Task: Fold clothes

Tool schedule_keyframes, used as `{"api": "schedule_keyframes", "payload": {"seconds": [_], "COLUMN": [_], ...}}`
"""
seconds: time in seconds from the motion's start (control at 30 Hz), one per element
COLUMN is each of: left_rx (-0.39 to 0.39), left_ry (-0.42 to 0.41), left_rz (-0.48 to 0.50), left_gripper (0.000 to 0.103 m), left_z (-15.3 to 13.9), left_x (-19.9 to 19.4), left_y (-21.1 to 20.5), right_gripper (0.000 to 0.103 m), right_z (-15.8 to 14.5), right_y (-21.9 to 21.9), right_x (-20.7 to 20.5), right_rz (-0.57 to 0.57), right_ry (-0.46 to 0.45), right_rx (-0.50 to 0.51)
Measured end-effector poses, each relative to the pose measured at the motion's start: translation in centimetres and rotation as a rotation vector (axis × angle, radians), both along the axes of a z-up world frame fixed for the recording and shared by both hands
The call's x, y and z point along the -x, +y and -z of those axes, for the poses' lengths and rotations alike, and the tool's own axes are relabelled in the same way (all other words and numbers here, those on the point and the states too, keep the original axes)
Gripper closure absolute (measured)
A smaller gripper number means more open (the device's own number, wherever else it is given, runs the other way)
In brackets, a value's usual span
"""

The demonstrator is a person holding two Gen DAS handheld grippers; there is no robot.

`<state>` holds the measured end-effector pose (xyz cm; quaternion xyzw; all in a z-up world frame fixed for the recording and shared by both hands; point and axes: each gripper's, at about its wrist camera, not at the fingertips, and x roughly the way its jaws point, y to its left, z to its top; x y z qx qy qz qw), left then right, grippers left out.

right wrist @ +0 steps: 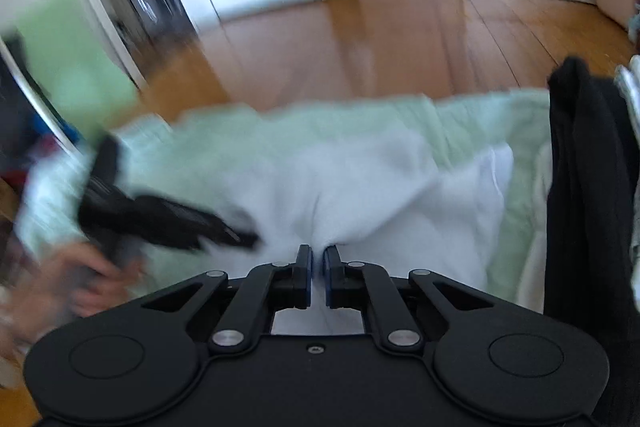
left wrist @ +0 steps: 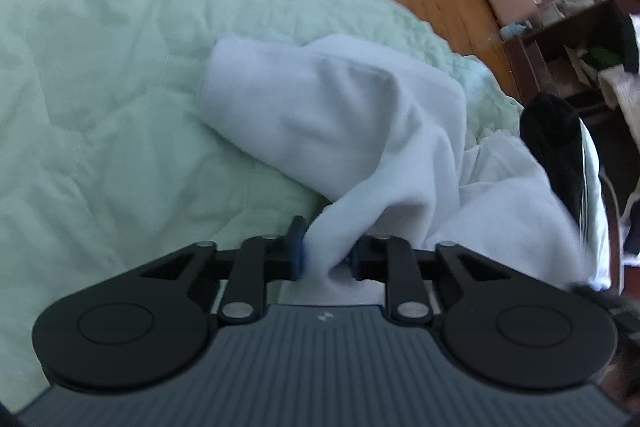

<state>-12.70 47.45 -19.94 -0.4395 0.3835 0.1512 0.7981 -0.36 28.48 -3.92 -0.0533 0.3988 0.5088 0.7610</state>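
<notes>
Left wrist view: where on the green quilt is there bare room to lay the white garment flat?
The green quilt is bare across the whole left side, from the white garment out to the frame edge. The right side is crowded: bunched white cloth, then a black garment near the bed edge. The left claw pinches the white garment.

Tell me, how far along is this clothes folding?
Early, I'd say. Nothing looks folded yet: the white garment lies bunched and creased on the green quilt. In hand: the left tool is pinching a fold of it, and the right tool is shut on another part of the same cloth. Left to do: spreading it flat, folding it, then probably the dark clothing at the side.
</notes>
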Motion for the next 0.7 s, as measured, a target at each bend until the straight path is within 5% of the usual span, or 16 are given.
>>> {"api": "schedule_keyframes", "payload": {"seconds": [0.1, 0.23, 0.27, 0.3, 0.37, 0.43, 0.5, 0.57, 0.63, 0.67, 0.7], "left_rx": [-0.072, -0.116, -0.105, -0.08, 0.011, 0.109, 0.118, 0.085, 0.061, 0.023, -0.019], "left_ry": [-0.004, -0.024, -0.038, -0.058, -0.111, -0.151, -0.099, -0.024, 0.017, 0.036, 0.04], "left_rz": [0.037, 0.042, 0.027, 0.014, 0.038, 0.081, 0.112, 0.099, 0.064, 0.067, 0.06], "left_gripper": [0.086, 0.073, 0.061, 0.05, 0.047, 0.03, 0.022, 0.023, 0.049, 0.078, 0.086], "left_z": [-1.3, -2.2, -2.3, -2.3, -1.9, -1.4, -0.8, 0.2, 0.9, 0.9, 0.5], "left_x": [0.1, 0.0, 0.0, 0.0, 0.2, 0.3, -0.7, -1.5, -1.9, -2.1, -2.0], "left_y": [-0.8, -1.1, -1.0, -0.7, -0.3, 0.0, -0.4, -0.8, -1.0, -1.2, -1.3], "right_gripper": [0.095, 0.095, 0.095, 0.094, 0.093, 0.079, 0.032, 0.02, 0.019, 0.017, 0.018], "right_z": [-2.6, -1.1, -0.2, 0.3, 1.2, 1.9, 2.8, 4.9, 7.4, 8.6, 9.7], "right_y": [-2.0, 0.0, 0.8, 0.8, 0.8, 0.5, 0.4, 0.5, 1.1, 1.5, 1.9], "right_x": [-0.7, 0.6, 0.9, 0.5, -0.1, -0.9, -2.1, -3.3, -3.6, -3.4, -3.1], "right_rz": [0.055, 0.143, 0.165, 0.167, 0.172, 0.183, 0.191, 0.224, 0.281, 0.311, 0.336], "right_ry": [-0.074, -0.433, -0.488, -0.438, -0.338, -0.216, -0.062, 0.115, 0.226, 0.254, 0.275], "right_rx": [0.011, 0.367, 0.459, 0.447, 0.422, 0.368, 0.286, 0.252, 0.272, 0.292, 0.31]}}
